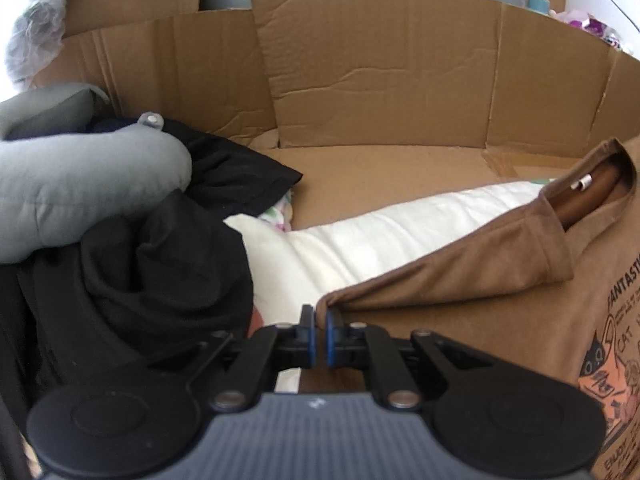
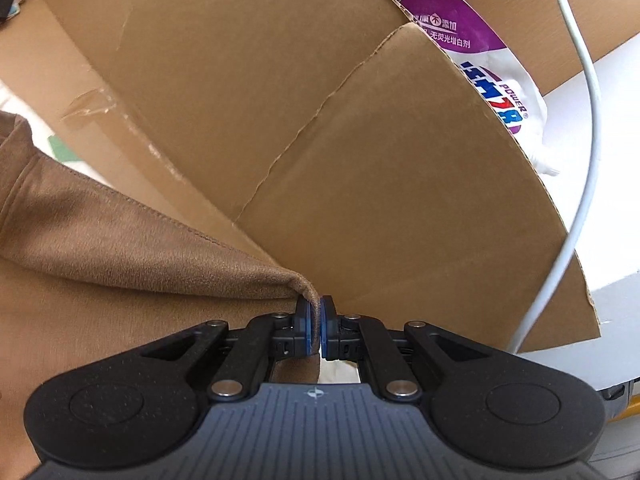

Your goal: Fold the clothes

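My left claw and right claw each pinch the brown T-shirt edge (thin bites); it hangs toward three o'clock over the white pillow. Uneven pulling could slip a corner.

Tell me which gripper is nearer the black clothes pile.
Left. The left gripper, shut on the brown shirt, sits right beside the black clothes pile. The right gripper holds another shirt edge; no pile shows in its view.
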The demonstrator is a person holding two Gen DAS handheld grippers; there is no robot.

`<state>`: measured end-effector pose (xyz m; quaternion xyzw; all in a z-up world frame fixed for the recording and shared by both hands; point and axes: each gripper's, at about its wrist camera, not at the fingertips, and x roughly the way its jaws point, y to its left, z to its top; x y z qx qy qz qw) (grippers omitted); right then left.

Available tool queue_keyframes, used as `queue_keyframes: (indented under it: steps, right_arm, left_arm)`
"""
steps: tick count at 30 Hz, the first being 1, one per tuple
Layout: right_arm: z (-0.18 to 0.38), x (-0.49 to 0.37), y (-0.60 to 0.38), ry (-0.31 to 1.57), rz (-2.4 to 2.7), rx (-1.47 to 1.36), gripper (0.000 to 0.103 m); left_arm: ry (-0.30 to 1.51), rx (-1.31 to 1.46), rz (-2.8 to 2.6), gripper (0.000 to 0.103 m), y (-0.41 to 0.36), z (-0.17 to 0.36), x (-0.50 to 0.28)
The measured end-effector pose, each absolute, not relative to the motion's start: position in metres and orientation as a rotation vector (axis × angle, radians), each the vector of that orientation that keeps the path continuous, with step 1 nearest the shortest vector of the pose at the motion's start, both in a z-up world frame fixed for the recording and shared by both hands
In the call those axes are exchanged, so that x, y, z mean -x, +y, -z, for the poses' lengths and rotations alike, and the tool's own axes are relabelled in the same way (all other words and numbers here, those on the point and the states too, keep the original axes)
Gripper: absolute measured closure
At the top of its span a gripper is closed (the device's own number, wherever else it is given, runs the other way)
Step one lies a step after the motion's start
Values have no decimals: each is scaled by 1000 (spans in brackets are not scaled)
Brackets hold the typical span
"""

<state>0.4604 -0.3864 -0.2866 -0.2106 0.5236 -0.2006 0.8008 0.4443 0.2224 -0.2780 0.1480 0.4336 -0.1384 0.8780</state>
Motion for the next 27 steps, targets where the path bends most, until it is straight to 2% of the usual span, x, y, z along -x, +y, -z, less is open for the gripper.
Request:
queue_keyframes:
  steps: [22,26,27]
  right_arm:
    - [339,-491,-391,1172,360,357,100]
    - [344,-485,-378,1171,327,379,97]
    - [343,-483,-375,1168,314,379,96]
  left_arm:
    - [982,-300,248,96,237,327,-465]
    - [988,-325,236,92,230,327,-461]
    - [984,-329,233,88,229,323,-458]
